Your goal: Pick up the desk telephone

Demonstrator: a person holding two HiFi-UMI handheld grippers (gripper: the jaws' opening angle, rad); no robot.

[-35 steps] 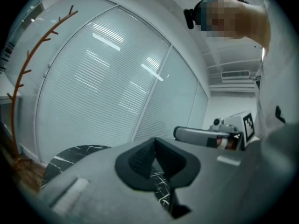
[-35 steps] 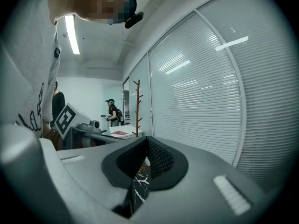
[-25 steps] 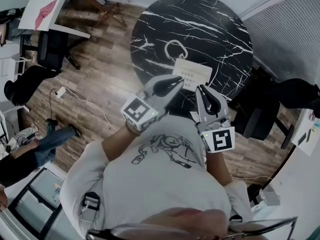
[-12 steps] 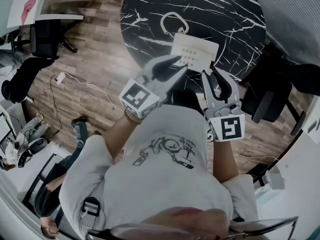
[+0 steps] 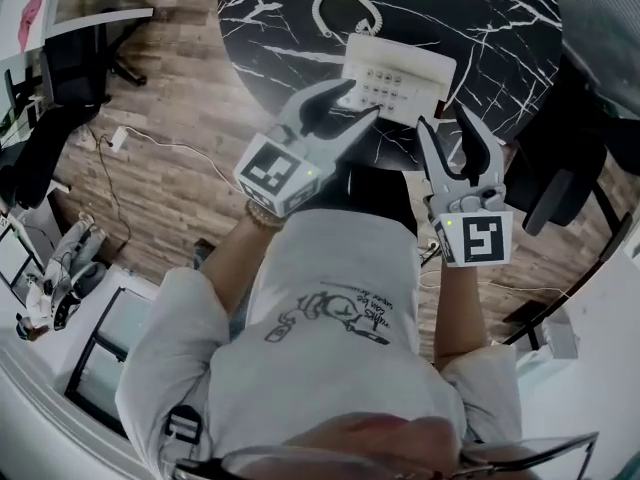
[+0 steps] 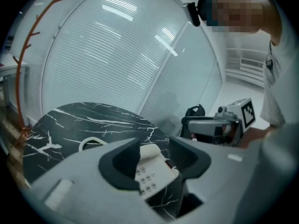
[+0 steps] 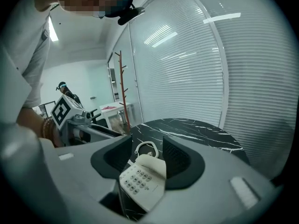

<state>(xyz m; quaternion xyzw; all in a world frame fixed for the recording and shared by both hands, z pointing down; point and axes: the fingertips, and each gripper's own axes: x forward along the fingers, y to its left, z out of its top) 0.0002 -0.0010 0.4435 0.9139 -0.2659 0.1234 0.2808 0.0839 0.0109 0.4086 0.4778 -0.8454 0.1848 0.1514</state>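
Now, the left gripper (image 5: pixel 358 100) and right gripper (image 5: pixel 446 118) hang empty just short of the desk telephone (image 5: pixel 398 76) at the near edge of the marble table (image 5: pixel 500 28) (their parted jaws have just been opening), so a lopsided squeeze could tip it or shove it off.

Glossy marble-look table (image 5: pixel 500 18), smooth desk telephone (image 5: pixel 400 73), apparently plastic, wood-plank floor (image 5: pixel 170 178), matt cloth T-shirt (image 5: pixel 330 368)

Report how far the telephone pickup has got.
Done: nothing lifted; the white push-button desk telephone lies on the round black marble table. In hand: the left gripper and right gripper hover short of it, jaws just opening, empty. Left: close in, grip and lift it.
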